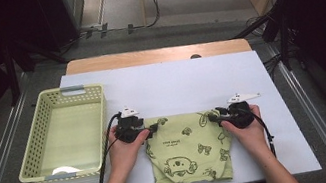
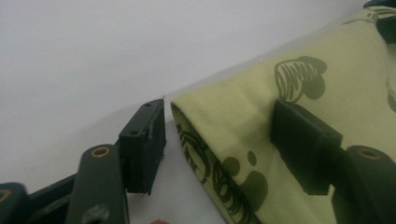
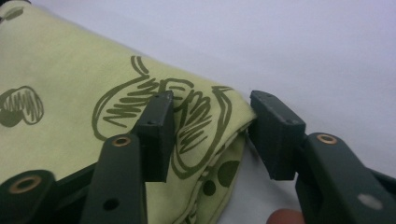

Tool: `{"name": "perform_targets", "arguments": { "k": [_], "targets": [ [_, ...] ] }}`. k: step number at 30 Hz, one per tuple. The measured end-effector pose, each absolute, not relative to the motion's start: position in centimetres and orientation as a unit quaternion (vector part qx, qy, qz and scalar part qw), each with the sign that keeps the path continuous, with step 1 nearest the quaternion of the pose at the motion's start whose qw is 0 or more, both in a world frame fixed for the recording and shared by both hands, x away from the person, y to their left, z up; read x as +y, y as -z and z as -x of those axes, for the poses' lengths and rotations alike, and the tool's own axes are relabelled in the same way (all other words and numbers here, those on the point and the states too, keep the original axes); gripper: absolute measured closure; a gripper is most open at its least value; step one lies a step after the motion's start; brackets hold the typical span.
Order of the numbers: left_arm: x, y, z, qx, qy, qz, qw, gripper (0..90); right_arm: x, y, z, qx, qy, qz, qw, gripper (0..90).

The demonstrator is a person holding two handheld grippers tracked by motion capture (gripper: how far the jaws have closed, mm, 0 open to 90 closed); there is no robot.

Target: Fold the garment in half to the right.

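Left gripper (image 1: 153,128) sits at the far left corner of the folded green cloth (image 1: 189,149), jaws about half apart and straddling that corner. In the left gripper view (image 2: 219,149) one jaw lies on top of the printed fabric and the other rests on the white table cover (image 1: 174,79) just outside the folded edge; a gap shows between that outer jaw and the cloth, so the pads do not yet pinch it.

Right gripper (image 1: 213,116) mirrors it at the cloth's far right corner. In the right gripper view (image 3: 210,135) one jaw is over the scribbled print and the other just beyond the edge, close to the fabric but not clearly pressing, jaws part open.

Between the two grippers runs the cloth's far folded edge; the rest of it extends toward the person. Beyond the left gripper's outer side stands a pale green basket (image 1: 101,127).
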State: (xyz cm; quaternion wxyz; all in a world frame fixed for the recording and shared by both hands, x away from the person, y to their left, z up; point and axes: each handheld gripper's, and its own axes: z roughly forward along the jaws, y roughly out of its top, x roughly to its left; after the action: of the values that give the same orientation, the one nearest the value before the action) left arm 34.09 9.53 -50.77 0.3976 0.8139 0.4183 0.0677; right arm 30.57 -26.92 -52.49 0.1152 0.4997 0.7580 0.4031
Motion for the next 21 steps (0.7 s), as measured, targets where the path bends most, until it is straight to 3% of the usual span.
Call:
{"name": "perform_targets", "arguments": {
  "k": [5,8,12,17,21],
  "targets": [
    [9.51,50.83,-34.12,0.415,-0.068,-0.816,0.397,47.2,-27.06,52.54,-30.62,0.759,-0.403,-0.500,0.103,56.3],
    [9.47,50.85,-34.11,0.414,-0.069,-0.816,0.397,51.3,-26.89,52.53,-30.51,0.763,-0.398,-0.498,0.110,64.2],
    [9.41,50.87,-34.10,0.417,-0.073,-0.816,0.393,64.8,-26.91,52.54,-30.49,0.764,-0.402,-0.495,0.099,75.1],
    [9.31,50.77,-34.13,0.416,-0.072,-0.816,0.395,78.1,-27.12,52.43,-30.55,0.762,-0.408,-0.492,0.100,78.4],
    [9.05,50.16,-34.12,0.409,-0.098,-0.815,0.398,82.9,-27.24,52.26,-30.80,0.761,-0.408,-0.490,0.114,78.9]
  ]
}}
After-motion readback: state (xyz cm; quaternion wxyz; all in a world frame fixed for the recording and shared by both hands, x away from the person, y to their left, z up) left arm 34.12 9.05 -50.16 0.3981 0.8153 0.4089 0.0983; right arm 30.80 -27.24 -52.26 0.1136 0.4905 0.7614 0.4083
